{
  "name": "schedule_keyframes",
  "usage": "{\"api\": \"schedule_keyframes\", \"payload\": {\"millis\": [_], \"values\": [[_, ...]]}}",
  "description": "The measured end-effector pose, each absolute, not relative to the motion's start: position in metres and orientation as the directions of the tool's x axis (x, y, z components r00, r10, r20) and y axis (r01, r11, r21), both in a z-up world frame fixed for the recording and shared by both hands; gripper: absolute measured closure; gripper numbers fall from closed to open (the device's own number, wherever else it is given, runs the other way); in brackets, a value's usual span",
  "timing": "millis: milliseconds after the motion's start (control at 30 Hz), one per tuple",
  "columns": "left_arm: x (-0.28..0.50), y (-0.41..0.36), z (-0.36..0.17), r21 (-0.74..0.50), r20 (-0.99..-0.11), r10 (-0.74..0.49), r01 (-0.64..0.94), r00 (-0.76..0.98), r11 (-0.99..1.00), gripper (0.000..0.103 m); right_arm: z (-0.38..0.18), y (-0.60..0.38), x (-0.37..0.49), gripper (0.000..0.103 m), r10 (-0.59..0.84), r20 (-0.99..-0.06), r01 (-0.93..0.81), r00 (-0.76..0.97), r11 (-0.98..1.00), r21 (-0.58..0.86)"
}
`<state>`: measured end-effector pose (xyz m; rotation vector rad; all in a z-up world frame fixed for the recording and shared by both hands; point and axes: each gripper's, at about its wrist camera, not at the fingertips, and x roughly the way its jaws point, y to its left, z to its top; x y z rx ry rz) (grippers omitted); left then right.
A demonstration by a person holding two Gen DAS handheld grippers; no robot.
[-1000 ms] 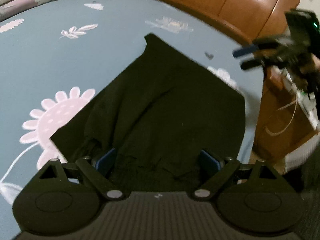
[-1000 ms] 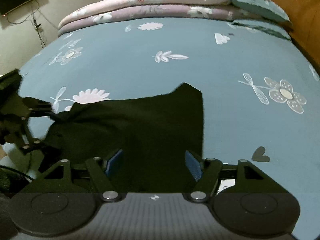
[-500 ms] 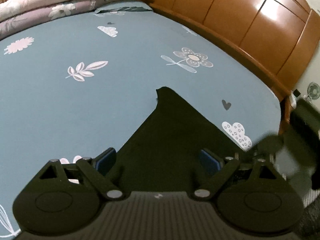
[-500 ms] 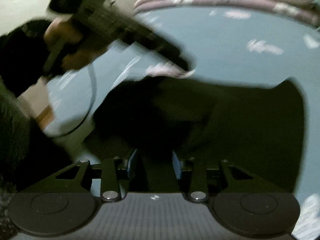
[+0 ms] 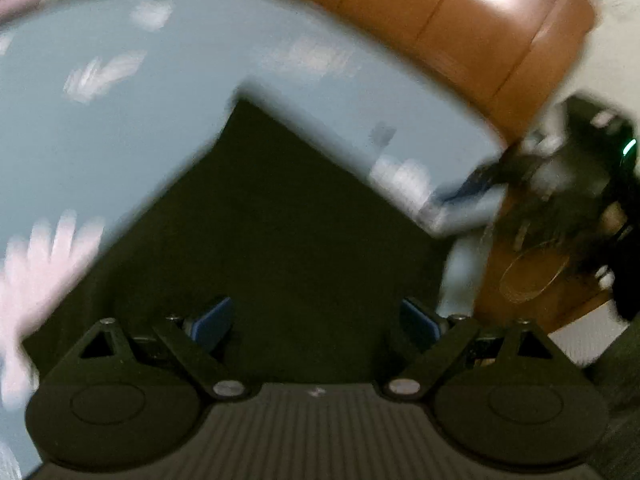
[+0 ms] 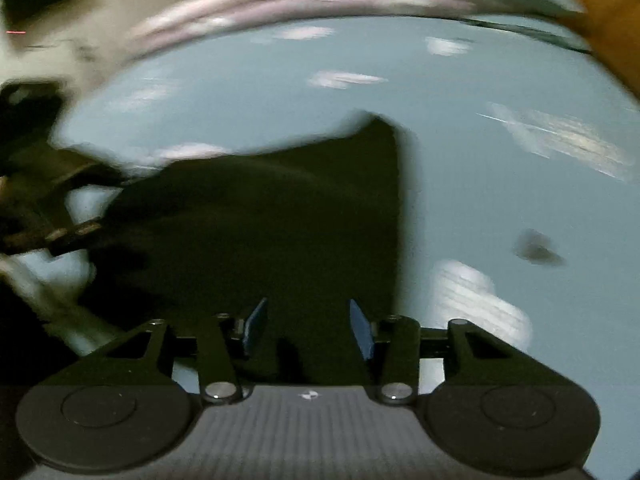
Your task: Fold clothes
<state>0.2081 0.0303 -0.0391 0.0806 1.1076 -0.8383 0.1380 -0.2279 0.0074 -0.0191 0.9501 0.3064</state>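
A soft black garment (image 5: 272,240) lies flat on the bed (image 5: 120,128), whose blue sheet is printed with pale flowers. The left tool (image 5: 316,320), closing slightly, and the right tool (image 6: 308,328), reopening, both stand released over the cloth's near edge, which spreads toward twelve o'clock.

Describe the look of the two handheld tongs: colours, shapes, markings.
Both are matt black. The left tongs and right tongs each have two round discs at the base, a ribbed grey centre plate with a small white mark, angled link arms on silver pivot pins, and blue pads on the fingers. Seen from the left wrist view, the other unit shows a green light.
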Motion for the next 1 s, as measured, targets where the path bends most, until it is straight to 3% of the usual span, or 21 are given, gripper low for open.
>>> {"api": "schedule_keyframes", "payload": {"millis": [100,200,333,467,600,1000], "values": [[0.205,0.044,-0.025,-0.363,-0.791,-0.584,0.627,0.184,0.689,0.02,-0.002,-0.247,0.115,0.034,0.095,-0.823,-0.18,0.56,0.984,-0.009],[0.216,0.033,0.0,-0.333,-0.767,-0.599,0.655,0.23,0.678,0.02,-0.006,-0.248,0.098,0.031,0.033,-0.812,-0.162,0.583,0.984,-0.077],[0.232,-0.001,0.014,-0.281,-0.719,-0.647,0.745,0.254,0.605,0.019,-0.014,-0.224,0.077,0.02,-0.032,-0.737,-0.216,0.675,0.946,-0.24],[0.238,-0.03,-0.001,-0.254,-0.709,-0.66,0.783,0.249,0.568,0.019,-0.032,-0.185,0.065,0.017,-0.11,-0.633,-0.263,0.766,0.845,-0.465],[0.24,-0.036,-0.015,-0.23,-0.731,-0.632,0.779,0.257,0.583,0.019,-0.051,-0.164,0.06,0.013,-0.134,-0.565,-0.287,0.814,0.753,-0.592],[0.239,-0.028,-0.018,-0.197,-0.742,-0.601,0.76,0.298,0.62,0.019,-0.056,-0.149,0.071,0.006,-0.118,-0.47,-0.303,0.875,0.625,-0.72]]}}
